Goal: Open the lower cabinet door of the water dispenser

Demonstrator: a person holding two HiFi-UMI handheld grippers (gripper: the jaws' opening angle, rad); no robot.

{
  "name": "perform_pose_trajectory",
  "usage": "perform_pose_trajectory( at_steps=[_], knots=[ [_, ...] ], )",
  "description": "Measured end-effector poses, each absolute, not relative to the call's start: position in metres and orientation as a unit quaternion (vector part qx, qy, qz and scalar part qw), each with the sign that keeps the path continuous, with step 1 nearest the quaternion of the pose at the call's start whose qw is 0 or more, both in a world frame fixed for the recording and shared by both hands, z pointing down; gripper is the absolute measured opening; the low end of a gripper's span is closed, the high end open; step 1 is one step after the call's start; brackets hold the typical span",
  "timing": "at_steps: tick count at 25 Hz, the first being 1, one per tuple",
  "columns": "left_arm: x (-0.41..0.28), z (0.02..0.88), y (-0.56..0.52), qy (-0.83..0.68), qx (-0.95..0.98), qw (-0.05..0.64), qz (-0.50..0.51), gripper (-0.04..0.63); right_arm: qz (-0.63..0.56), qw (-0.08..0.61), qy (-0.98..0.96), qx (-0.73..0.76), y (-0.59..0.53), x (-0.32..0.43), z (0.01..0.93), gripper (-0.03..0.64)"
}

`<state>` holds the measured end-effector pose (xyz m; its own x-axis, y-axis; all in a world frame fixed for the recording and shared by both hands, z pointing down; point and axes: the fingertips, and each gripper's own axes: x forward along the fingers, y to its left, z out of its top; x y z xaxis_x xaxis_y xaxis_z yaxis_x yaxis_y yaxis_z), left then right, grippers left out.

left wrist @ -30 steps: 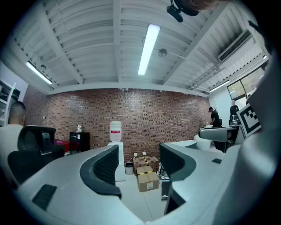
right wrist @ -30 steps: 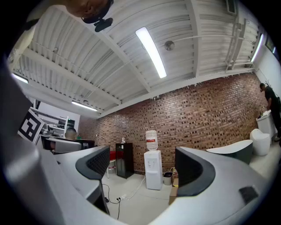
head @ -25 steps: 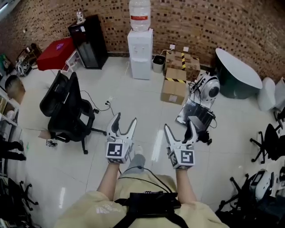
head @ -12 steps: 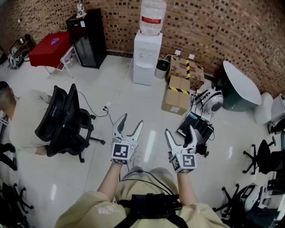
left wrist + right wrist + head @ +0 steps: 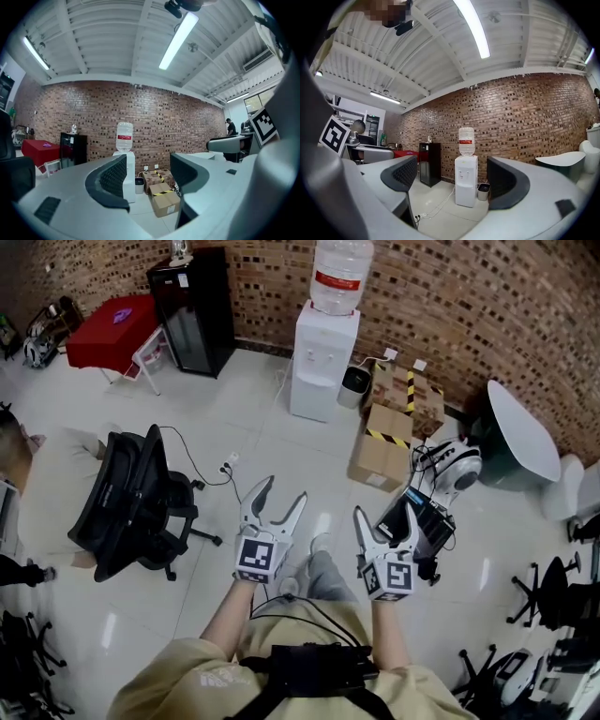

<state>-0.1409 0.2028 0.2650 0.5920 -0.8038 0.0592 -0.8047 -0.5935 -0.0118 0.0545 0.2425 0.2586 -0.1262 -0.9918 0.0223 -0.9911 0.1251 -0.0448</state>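
Gaping empty, the left tool (image 5: 147, 176) half hides the water dispenser (image 5: 130, 164); right tool (image 5: 452, 176) likewise released.

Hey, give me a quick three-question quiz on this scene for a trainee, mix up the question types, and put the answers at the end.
1. True or false: the left claw and the right claw are both open with nothing between their jaws.
2. In the head view, on which side of the water dispenser does the small bin stand? A left, B right, C in front.
3. Fill the gap: on top of the water dispenser sits a ____.
Key: 1 true; 2 B; 3 water bottle.
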Motion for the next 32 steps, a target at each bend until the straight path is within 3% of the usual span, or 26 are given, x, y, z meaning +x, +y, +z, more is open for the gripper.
perform_pose_trajectory(
  at_steps=[15, 32],
  knots=[
    [-0.085, 0.254, 0.027, -0.512, 0.857, 0.020, 0.050, 0.285, -0.058, 0.057, 0.789, -0.610, 0.031, 0.116, 0.264, 0.471],
    [-0.042, 0.273, -0.076, -0.501, 0.862, 0.053, 0.056, 0.285, -0.078, 0.041, 0.789, -0.608, -0.059, 0.145, 0.295, 0.471]
  ],
)
